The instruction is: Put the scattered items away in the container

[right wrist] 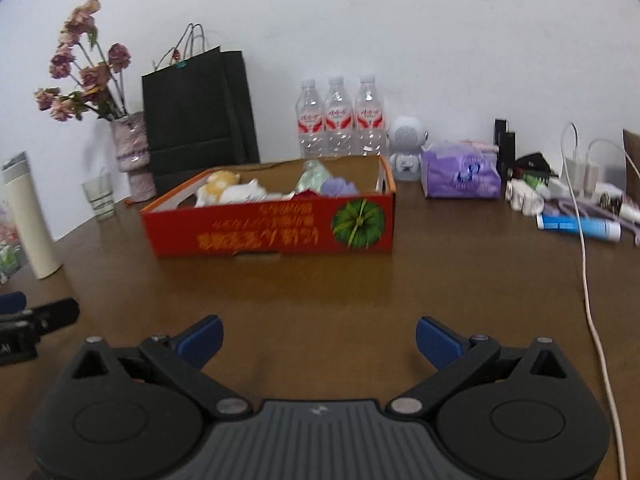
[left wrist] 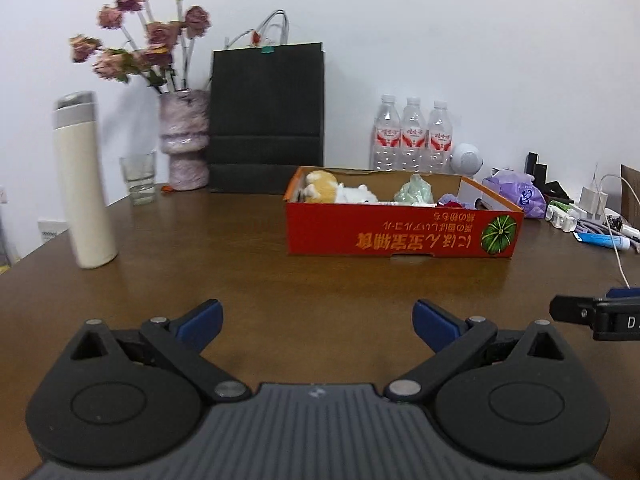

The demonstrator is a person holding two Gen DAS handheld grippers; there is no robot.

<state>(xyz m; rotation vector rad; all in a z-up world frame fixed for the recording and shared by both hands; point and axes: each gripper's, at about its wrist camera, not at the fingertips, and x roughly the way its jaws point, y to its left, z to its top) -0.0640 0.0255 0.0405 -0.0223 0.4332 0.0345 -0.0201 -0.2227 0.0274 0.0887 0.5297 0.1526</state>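
Note:
A red cardboard box [left wrist: 400, 232] [right wrist: 272, 232] printed with a green pumpkin stands on the brown table. Inside lie an orange-and-white plush toy [left wrist: 324, 186] [right wrist: 220, 186], a white plush [left wrist: 356, 194], a pale green item [left wrist: 414, 190] [right wrist: 314, 176] and a purple item [right wrist: 340, 187]. My left gripper [left wrist: 318, 320] is open and empty, well in front of the box. My right gripper [right wrist: 318, 338] is open too, nothing between its blue pads, also short of the box. Each gripper shows at the edge of the other's view.
A white tumbler [left wrist: 82, 184], a glass [left wrist: 139, 178], a vase of dried roses [left wrist: 185, 140], a black paper bag [left wrist: 266, 120] and three water bottles [left wrist: 412, 136] line the back. A purple tissue pack [right wrist: 460, 176], tubes, chargers and a white cable [right wrist: 588, 280] crowd the right side.

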